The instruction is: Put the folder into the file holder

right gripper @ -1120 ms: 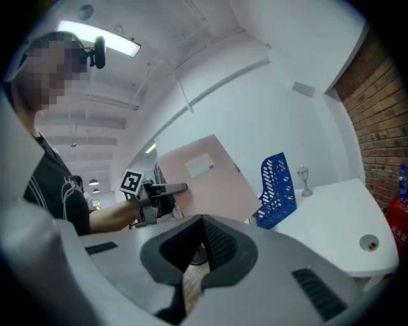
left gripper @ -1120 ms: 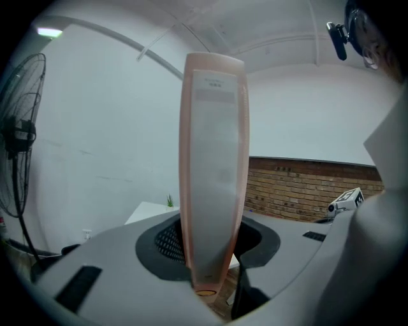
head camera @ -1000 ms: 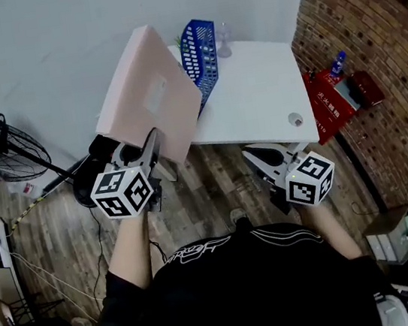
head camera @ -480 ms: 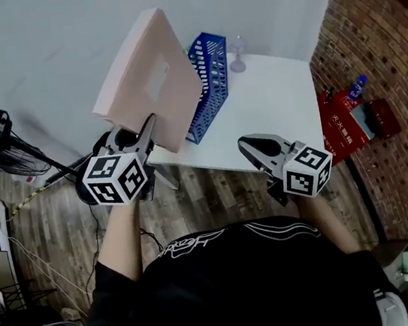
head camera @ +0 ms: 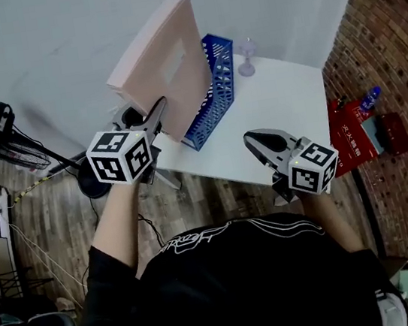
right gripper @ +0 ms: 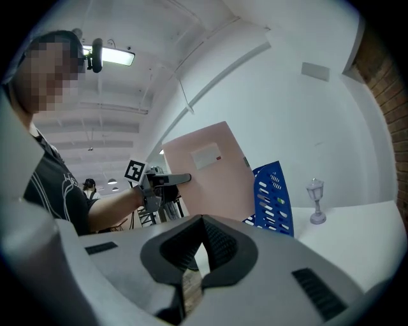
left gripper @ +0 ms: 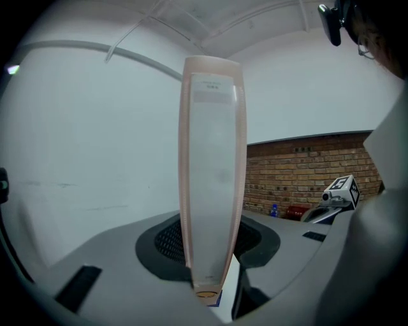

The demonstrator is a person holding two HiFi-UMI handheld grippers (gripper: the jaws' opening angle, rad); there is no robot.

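Observation:
A thick pink folder (head camera: 162,62) stands on edge in the air at the table's left end, its right face close beside the blue mesh file holder (head camera: 214,88). My left gripper (head camera: 157,114) is shut on the folder's lower near corner. Seen edge-on in the left gripper view, the folder (left gripper: 213,159) rises upright between the jaws. Over the table's near edge my right gripper (head camera: 252,140) hangs shut with nothing in it. From the right gripper view (right gripper: 201,245) I see the folder (right gripper: 207,172) just left of the file holder (right gripper: 273,198).
The file holder stands on a white table (head camera: 277,121), with a small lamp-shaped ornament (head camera: 247,57) at the back. A floor fan (head camera: 3,139) stands left of the table. Red items (head camera: 359,131) lie on the brick floor at the right.
The left gripper has carried the folder to the right and more upright, up against the file holder's left side. The right gripper has stayed near the table's front edge.

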